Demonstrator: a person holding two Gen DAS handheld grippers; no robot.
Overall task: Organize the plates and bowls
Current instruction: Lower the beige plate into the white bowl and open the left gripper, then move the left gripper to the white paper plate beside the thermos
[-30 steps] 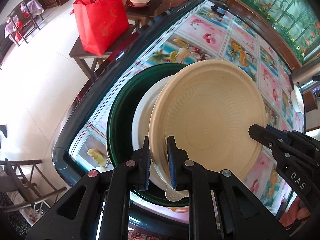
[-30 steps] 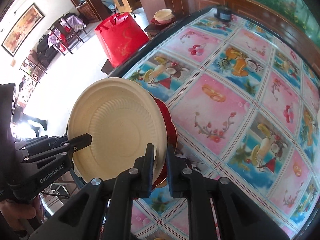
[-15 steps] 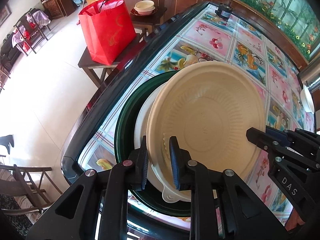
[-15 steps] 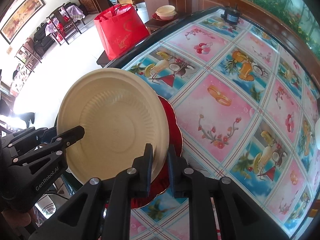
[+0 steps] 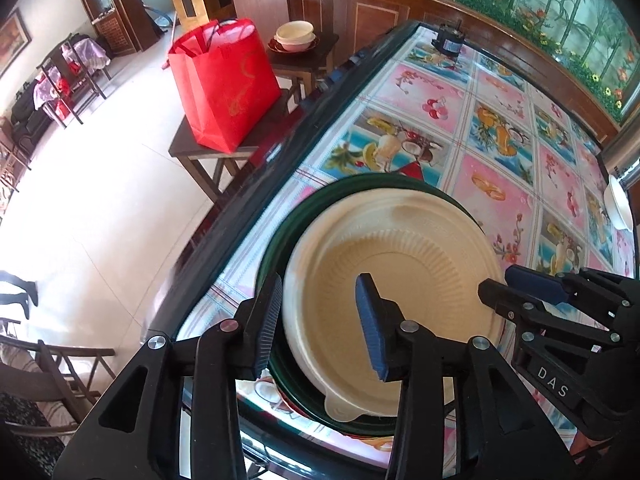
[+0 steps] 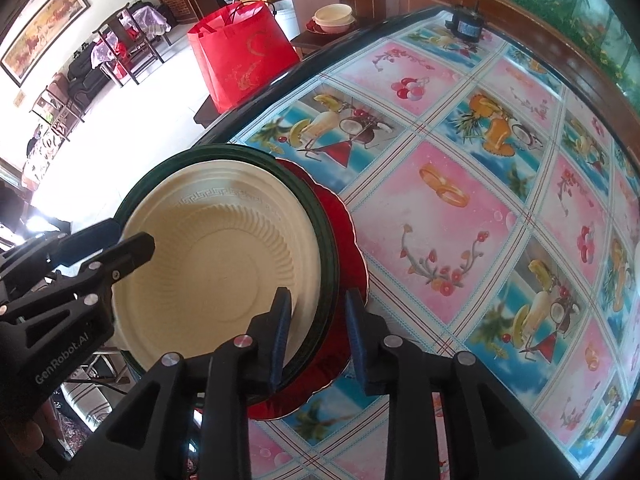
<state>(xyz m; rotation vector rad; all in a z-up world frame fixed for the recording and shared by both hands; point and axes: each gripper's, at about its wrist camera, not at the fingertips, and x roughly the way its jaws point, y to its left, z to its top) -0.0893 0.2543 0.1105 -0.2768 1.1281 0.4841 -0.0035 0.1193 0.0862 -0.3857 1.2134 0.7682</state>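
A cream paper plate [image 5: 400, 280] lies on a white plate, inside a dark green plate [image 5: 296, 220], at the table's near edge. In the right wrist view the cream plate [image 6: 224, 256] tops the green plate [image 6: 324, 240], which rests on a red scalloped plate [image 6: 348, 240]. My left gripper [image 5: 320, 324] is open, its jaws astride the stack's left rim. My right gripper [image 6: 316, 332] is open, its jaws astride the stack's right rim. Each gripper shows in the other's view.
The table [image 6: 460, 184] has a fruit-print cloth. A white dish [image 5: 618, 208] and a metal flask [image 5: 622, 152] stand at the right edge. A small black device [image 6: 466, 24] sits at the far end. Beside the table, stools hold a red bag [image 5: 228, 84] and stacked bowls [image 5: 295, 36].
Both grippers have opened and let go of the cream plate. The plate has dropped from tilted to lying flat on the stack.
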